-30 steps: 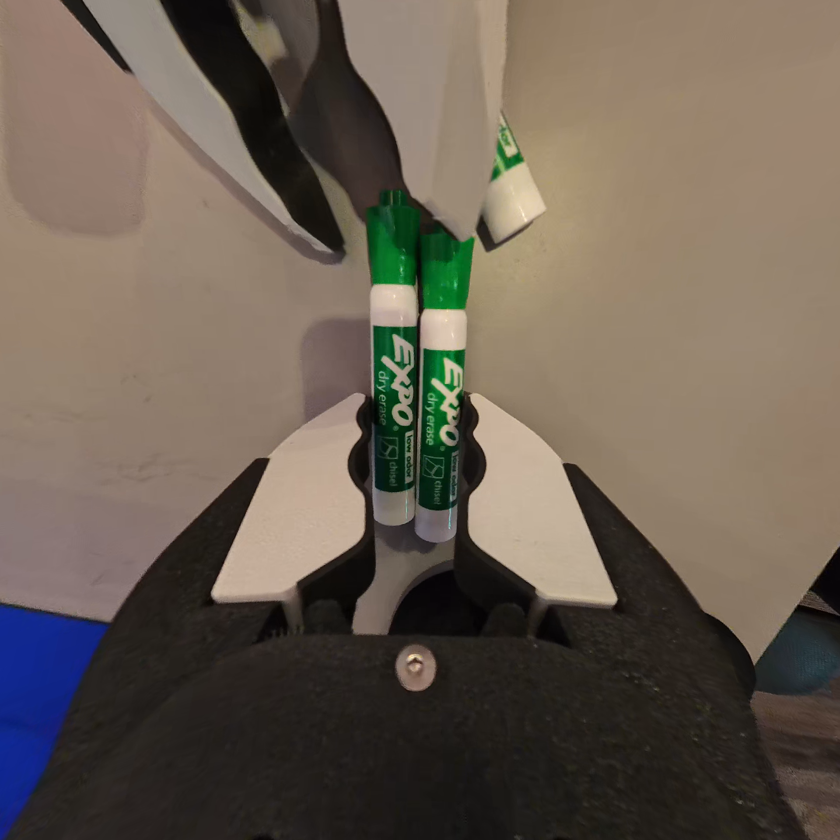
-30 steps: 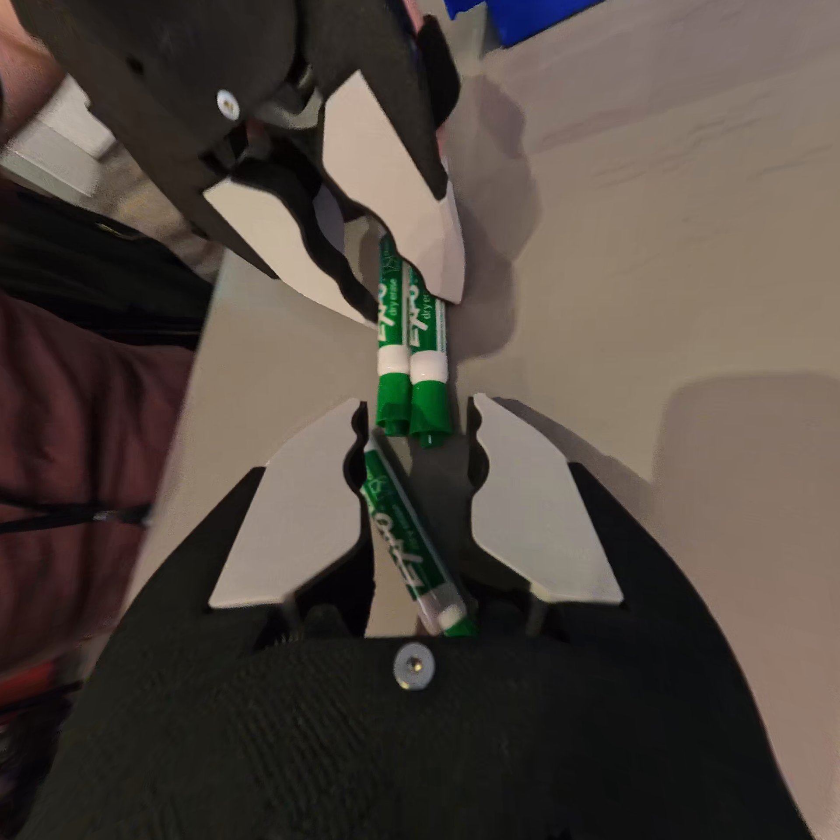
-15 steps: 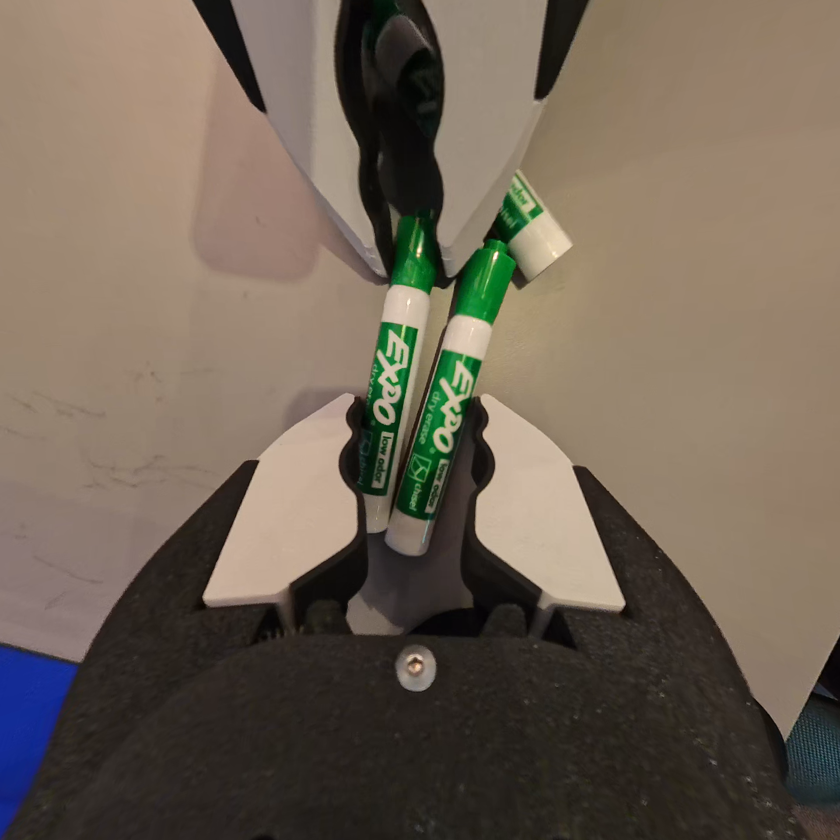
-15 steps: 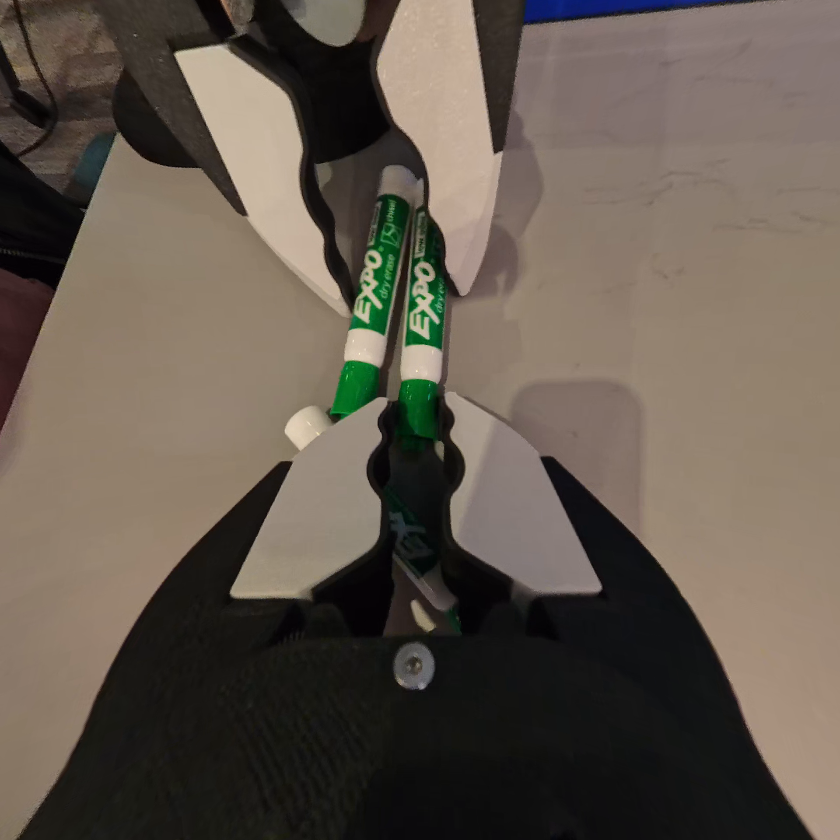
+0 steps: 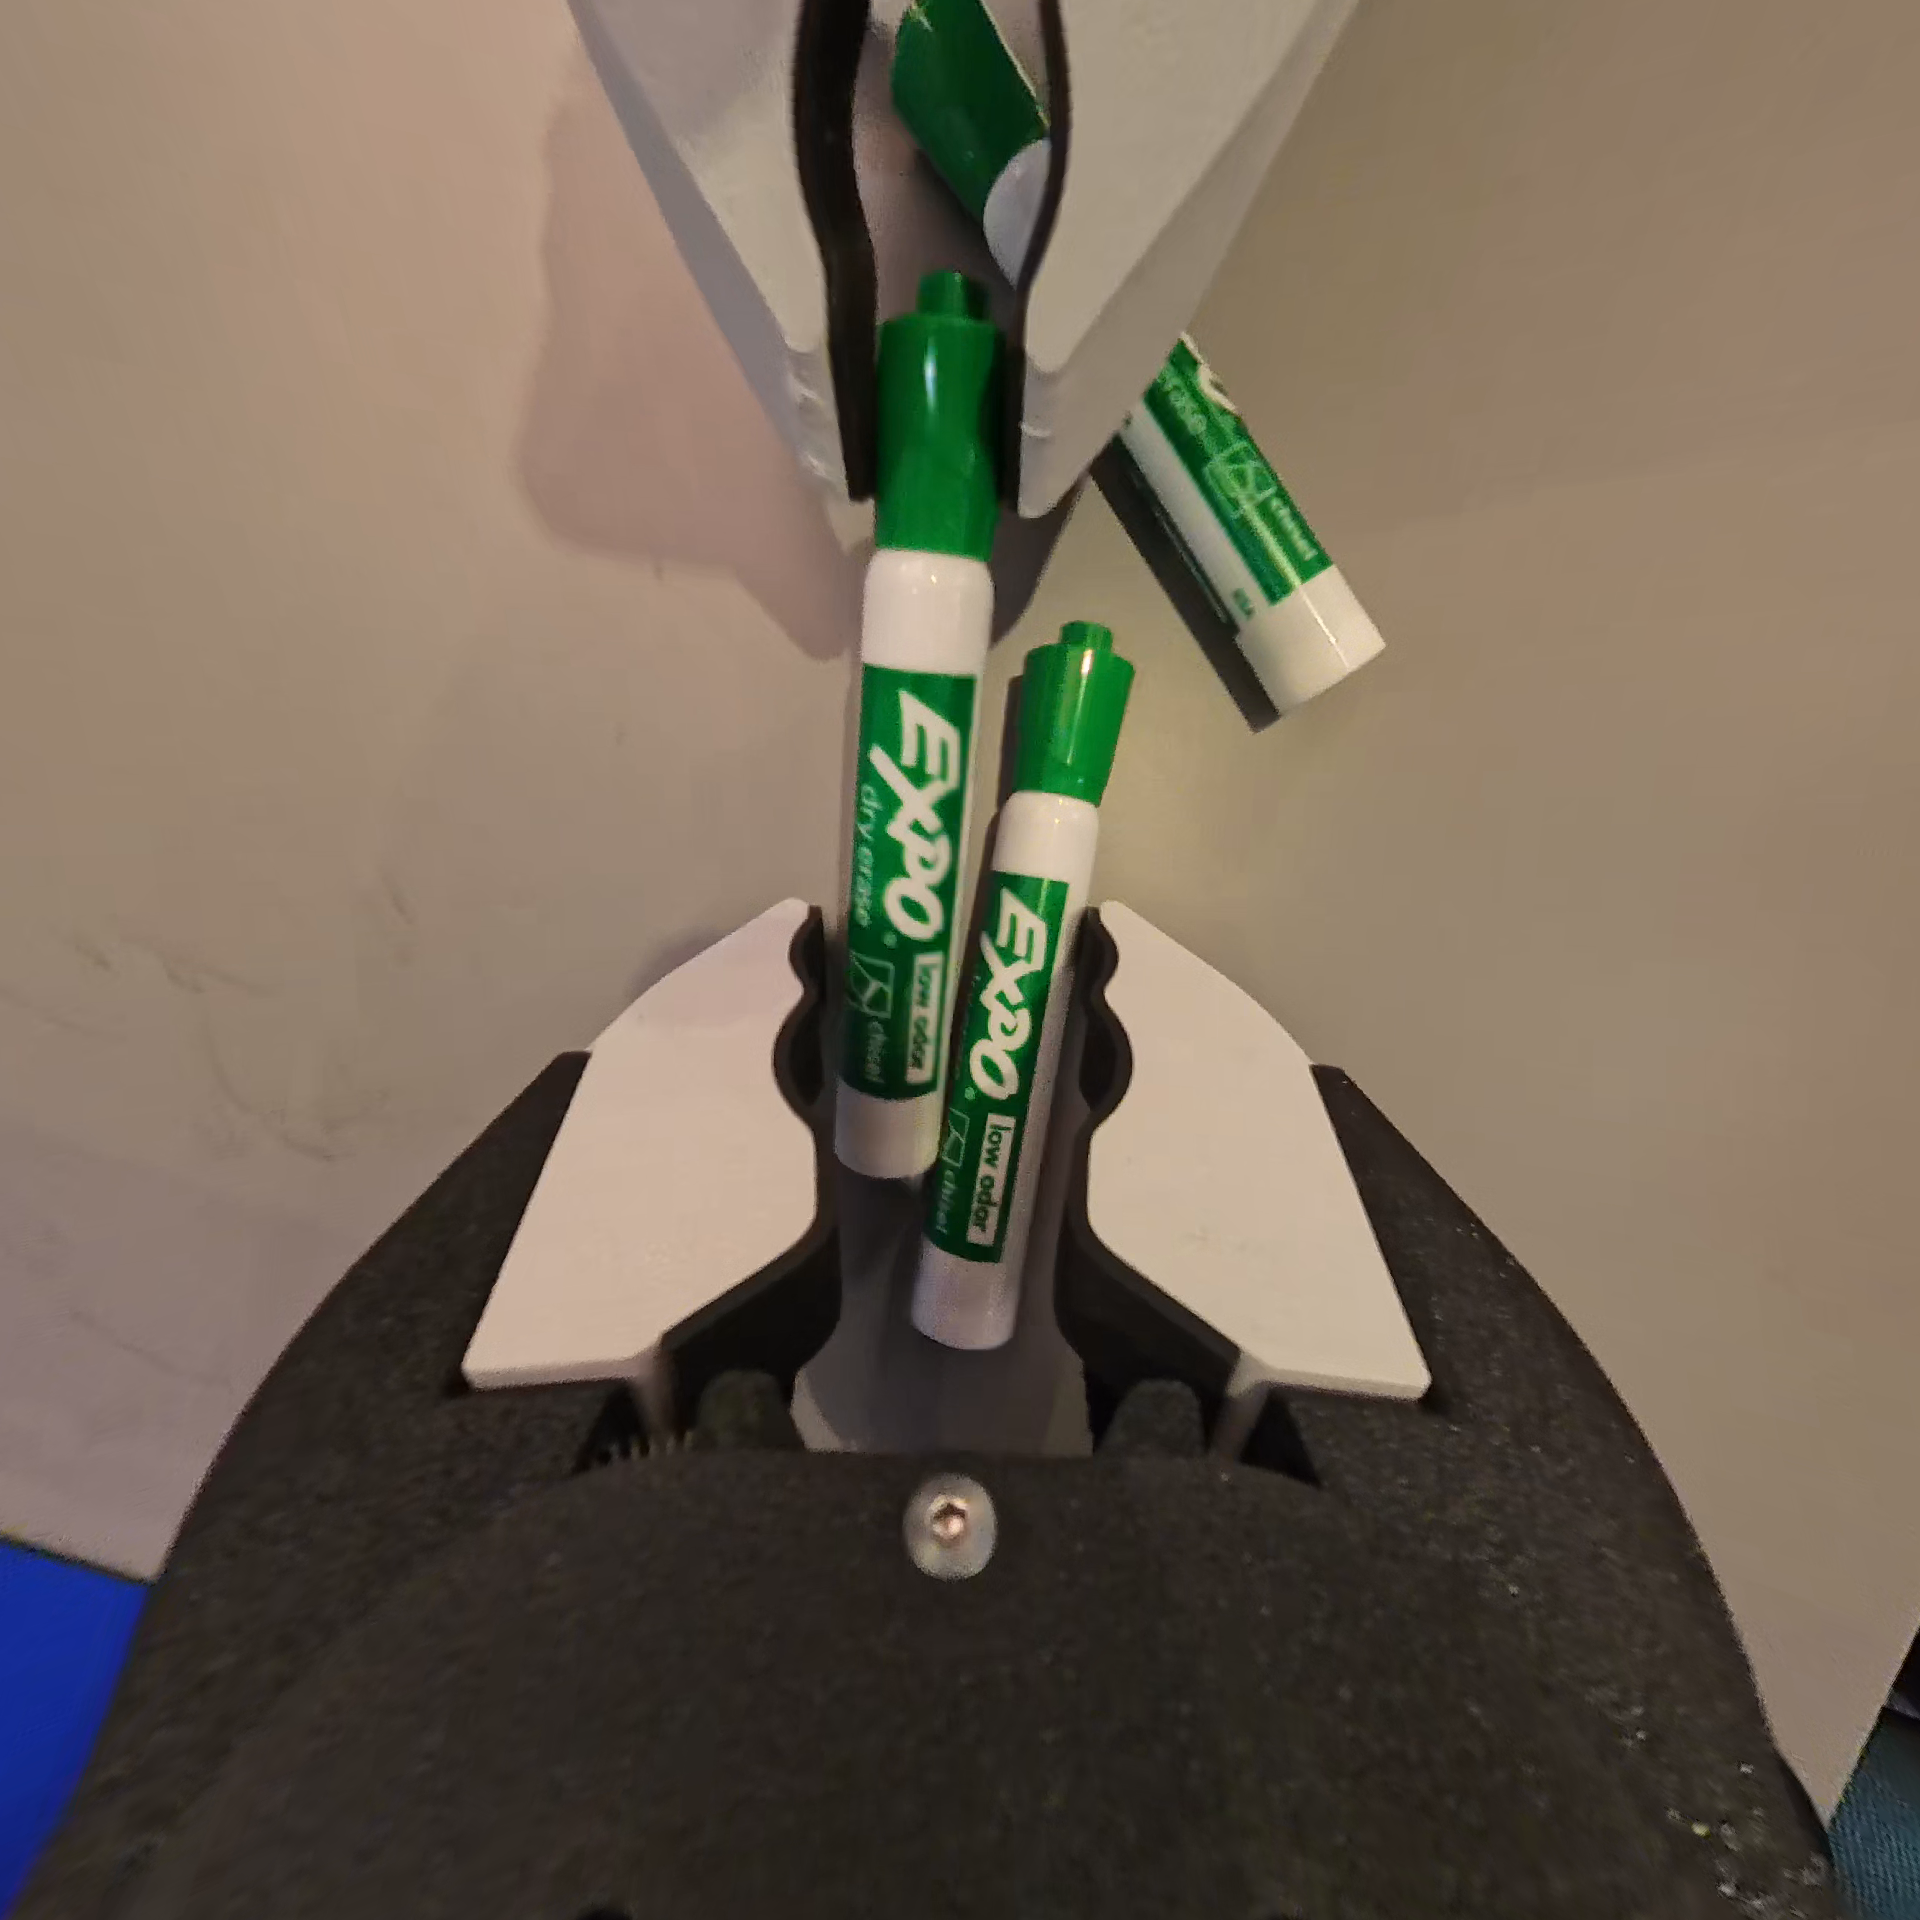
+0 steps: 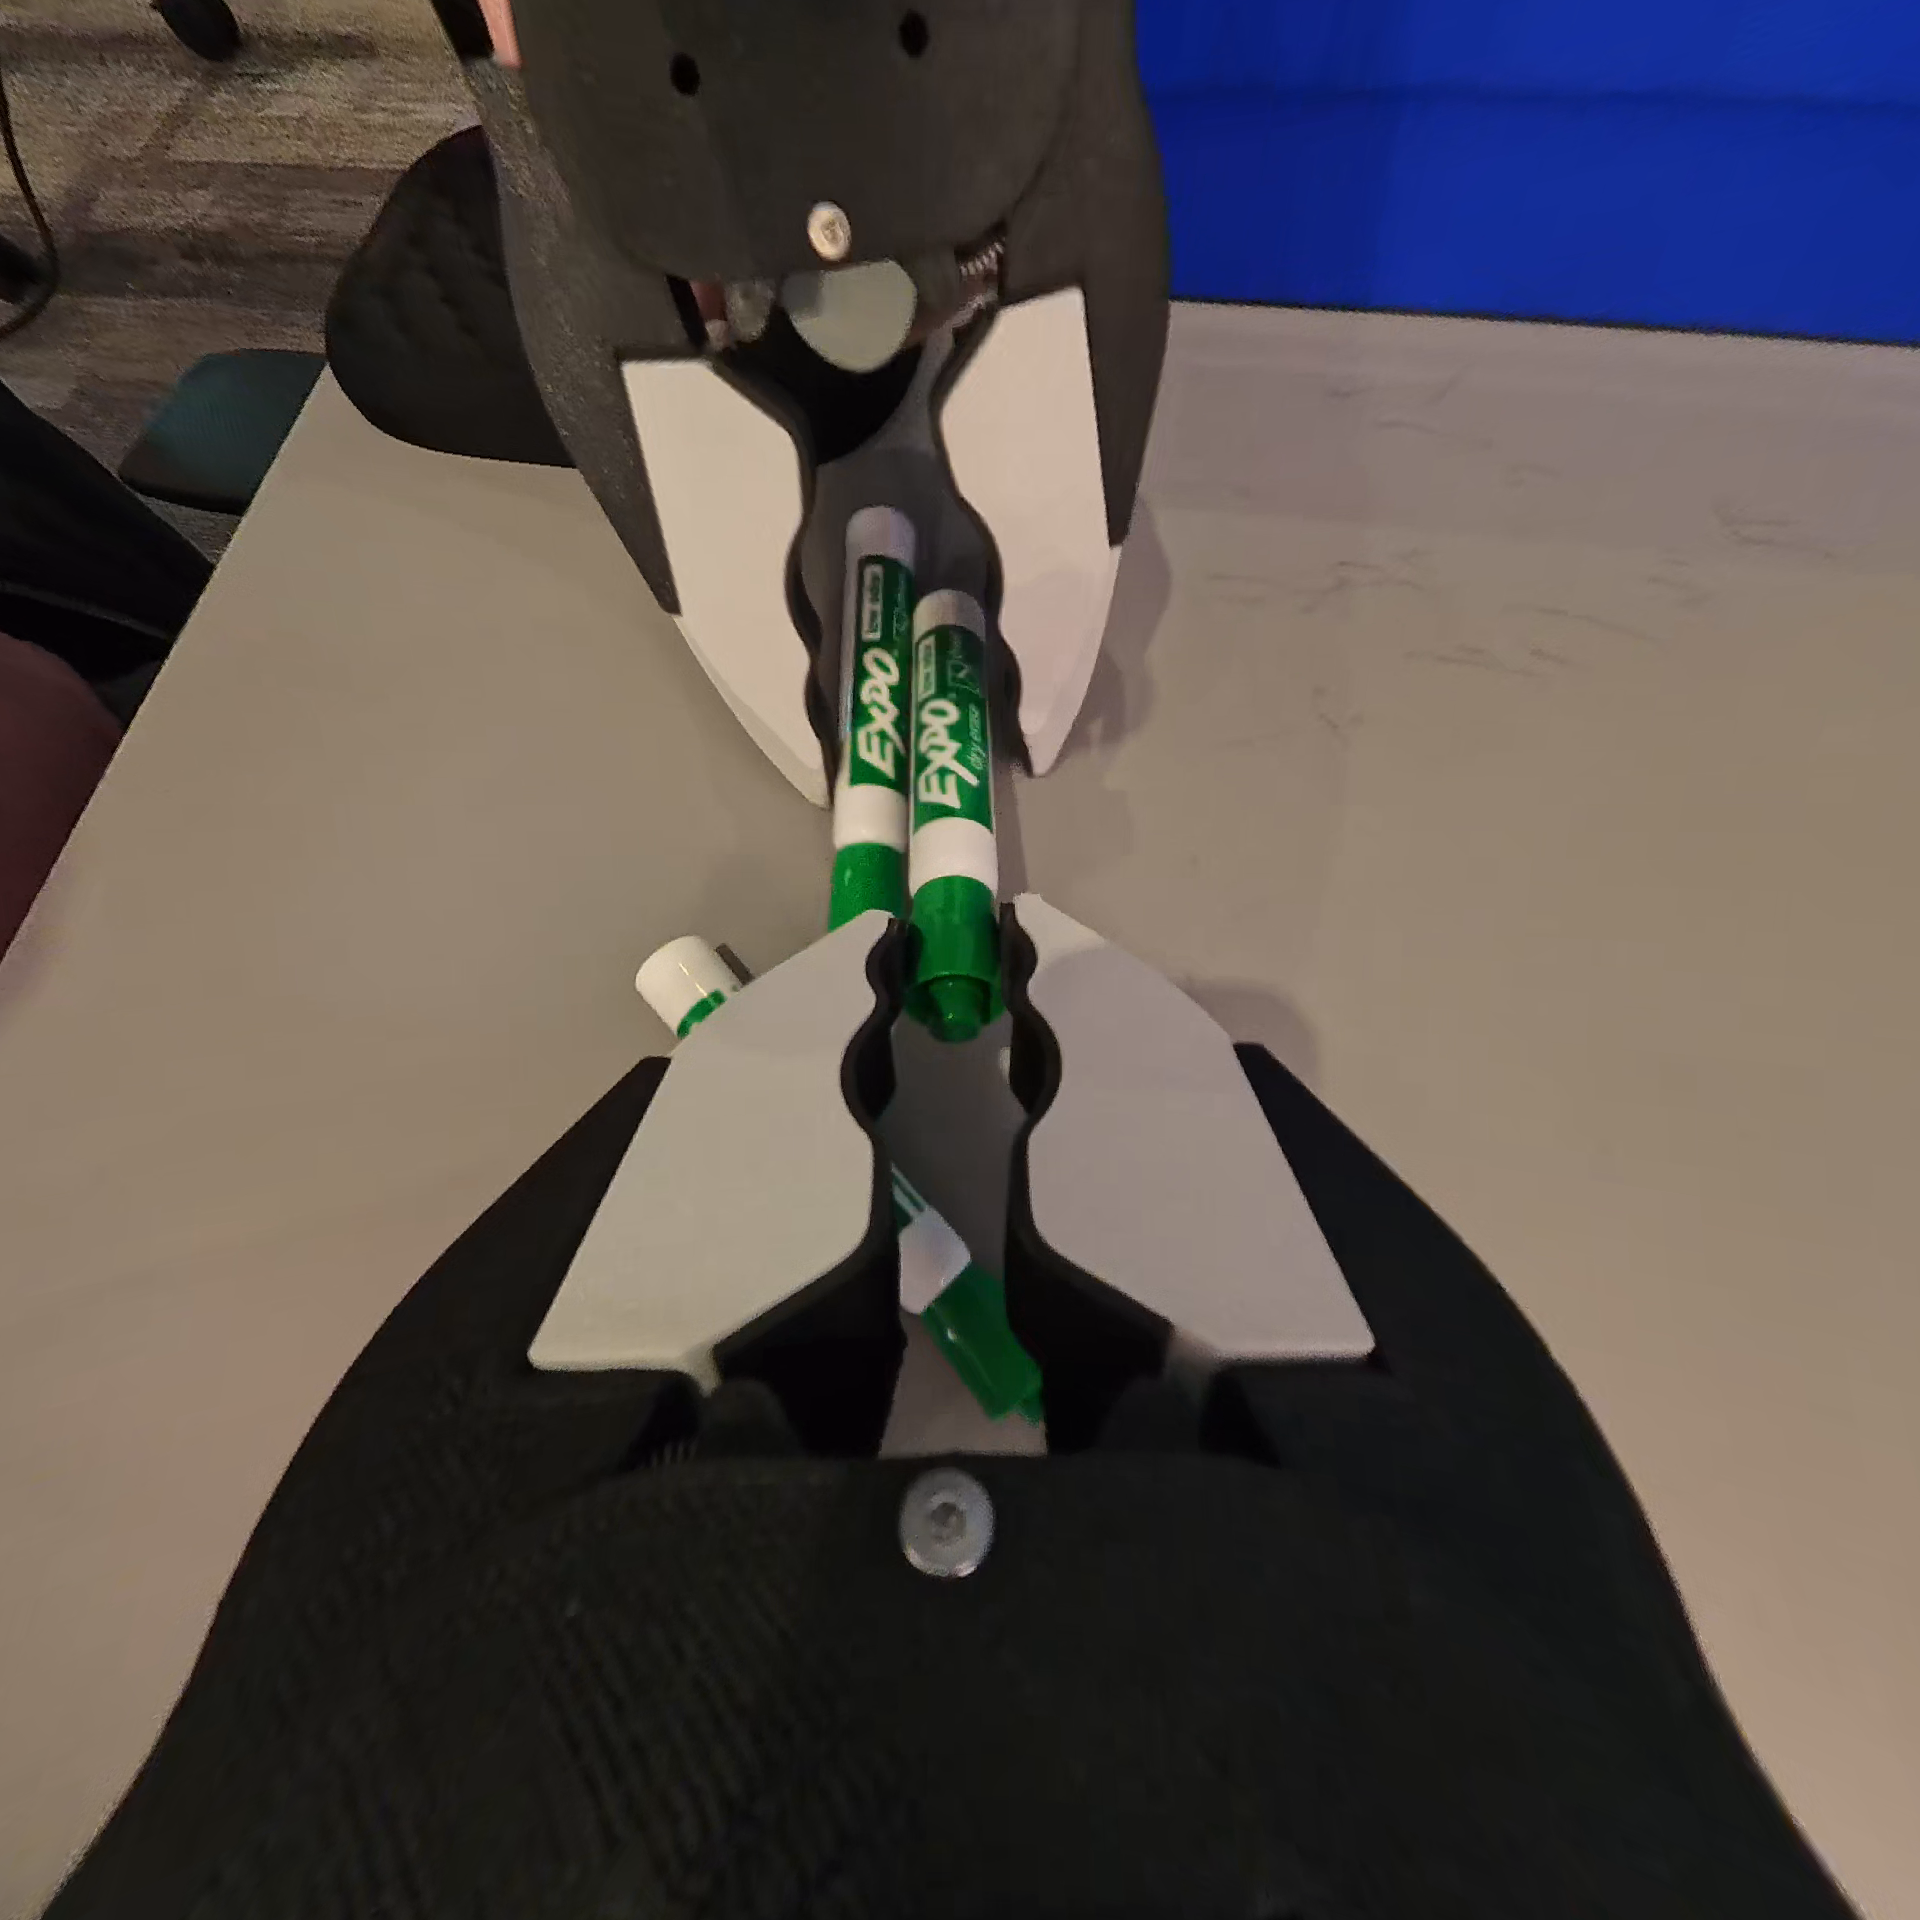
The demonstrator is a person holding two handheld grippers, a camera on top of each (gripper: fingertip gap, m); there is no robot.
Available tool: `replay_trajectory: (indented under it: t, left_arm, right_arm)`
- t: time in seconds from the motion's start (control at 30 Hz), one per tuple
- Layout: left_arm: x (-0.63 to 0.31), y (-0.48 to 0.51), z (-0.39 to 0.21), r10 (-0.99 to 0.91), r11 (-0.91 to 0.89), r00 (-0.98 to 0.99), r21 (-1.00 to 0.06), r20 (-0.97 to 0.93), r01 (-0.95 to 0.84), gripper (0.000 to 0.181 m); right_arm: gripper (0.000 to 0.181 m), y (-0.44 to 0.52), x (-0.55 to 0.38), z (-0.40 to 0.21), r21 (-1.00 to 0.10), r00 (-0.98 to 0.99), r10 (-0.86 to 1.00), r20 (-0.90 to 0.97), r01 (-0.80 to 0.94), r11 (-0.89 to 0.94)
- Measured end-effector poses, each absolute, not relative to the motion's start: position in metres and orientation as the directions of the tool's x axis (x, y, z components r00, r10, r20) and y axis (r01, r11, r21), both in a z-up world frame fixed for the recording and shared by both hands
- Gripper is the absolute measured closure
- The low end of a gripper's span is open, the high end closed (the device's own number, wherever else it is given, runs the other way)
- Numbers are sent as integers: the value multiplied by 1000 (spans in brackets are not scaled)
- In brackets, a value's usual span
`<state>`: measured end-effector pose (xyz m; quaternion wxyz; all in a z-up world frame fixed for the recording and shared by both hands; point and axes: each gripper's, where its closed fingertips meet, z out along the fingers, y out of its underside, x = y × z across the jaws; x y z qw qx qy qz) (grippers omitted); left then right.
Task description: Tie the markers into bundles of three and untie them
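Pale tabletop (image 6: 1455,935), green markers (image 6: 940,758) lying

Three green-capped markers (image 5: 920,790) are seen on the table (image 5: 312,623): two nearly parallel, one angled beside them.

Beige table (image 6: 1507,831), blue panel (image 6: 1558,156) behind
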<state>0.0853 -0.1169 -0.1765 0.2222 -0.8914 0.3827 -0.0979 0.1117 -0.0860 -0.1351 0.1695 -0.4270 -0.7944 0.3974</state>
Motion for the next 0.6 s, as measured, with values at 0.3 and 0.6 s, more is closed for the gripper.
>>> replay_trajectory:
  t: [0.3, 0.6]
  left_arm:
    - [96, -100, -176, -738, -581, 675, -514, 5, -632, 161]
    - [98, -98, -176, -733, -581, 680, -524, 4, -623, 161]
  right_arm:
    - [163, -89, 110, -117, -813, -584, 811, -35, 489, 316]
    - [180, -94, 108, -105, -872, -599, 796, -88, 432, 229]
